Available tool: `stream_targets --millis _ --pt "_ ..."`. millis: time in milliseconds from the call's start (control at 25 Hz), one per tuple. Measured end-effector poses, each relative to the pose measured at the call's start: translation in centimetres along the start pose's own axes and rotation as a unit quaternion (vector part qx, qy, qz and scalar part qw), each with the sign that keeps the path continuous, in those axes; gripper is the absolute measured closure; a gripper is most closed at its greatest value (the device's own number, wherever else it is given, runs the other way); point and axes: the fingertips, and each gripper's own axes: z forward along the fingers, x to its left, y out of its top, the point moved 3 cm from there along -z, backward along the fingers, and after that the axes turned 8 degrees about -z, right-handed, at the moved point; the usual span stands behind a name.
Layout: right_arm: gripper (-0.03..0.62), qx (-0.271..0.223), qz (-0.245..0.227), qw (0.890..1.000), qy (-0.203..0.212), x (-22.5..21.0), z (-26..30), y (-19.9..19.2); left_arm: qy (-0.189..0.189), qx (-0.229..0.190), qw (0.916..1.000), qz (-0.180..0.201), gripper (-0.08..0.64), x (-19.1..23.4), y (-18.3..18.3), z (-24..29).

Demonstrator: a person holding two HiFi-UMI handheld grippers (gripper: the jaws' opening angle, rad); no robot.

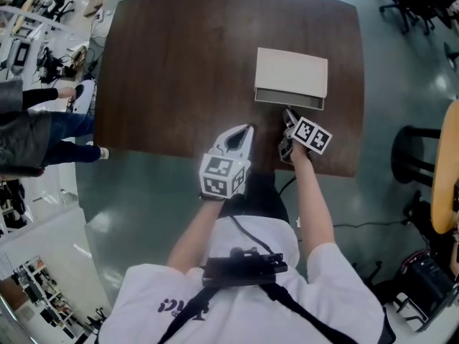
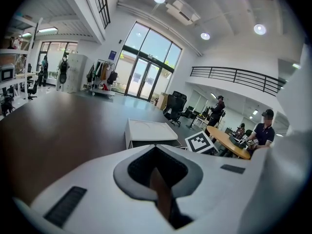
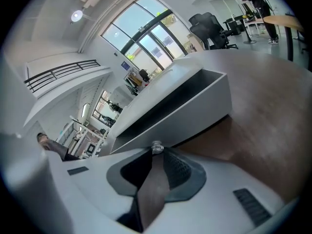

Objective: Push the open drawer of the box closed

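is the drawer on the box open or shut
Open: the drawer sticks out from the front of the box, its dark inside showing.

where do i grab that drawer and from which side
By the small knob on the drawer front, coming from the side of the right gripper, which that front faces. The panel is flat and wide; only the knob juts out to pinch.

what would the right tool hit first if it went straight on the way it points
The small knob on the open drawer. The right tool looks already closed on it, so going on would press the drawer into the box.
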Motion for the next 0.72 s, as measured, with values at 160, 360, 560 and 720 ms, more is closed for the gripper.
stream_targets --millis 160,360,560,720 --pt "0.517 -0.003 -0.001 1.000 -0.007 -0.4 -2.0 -2.1 -0.006 0.000 0.9999 0.008 0.551 -1.5 -1.8 -2.4" --pt "0.517 -0.008 0.004 1.000 -0.013 -0.8 -2.7 -2.6 -0.007 0.010 0.9998 0.012 0.551 -2.6 -3.5 -3.9" --pt "0.517 -0.003 -0.014 1.000 -0.004 -0.2 -1.4 -1.5 0.003 0.011 0.9999 0.007 0.551 -2.0 -3.1 -3.4" --pt "0.517 -0.006 -0.018 1.000 0.005 0.0 0.1 0.4 0.013 0.015 0.9998 0.001 0.551 -1.0 -2.4 -1.8"
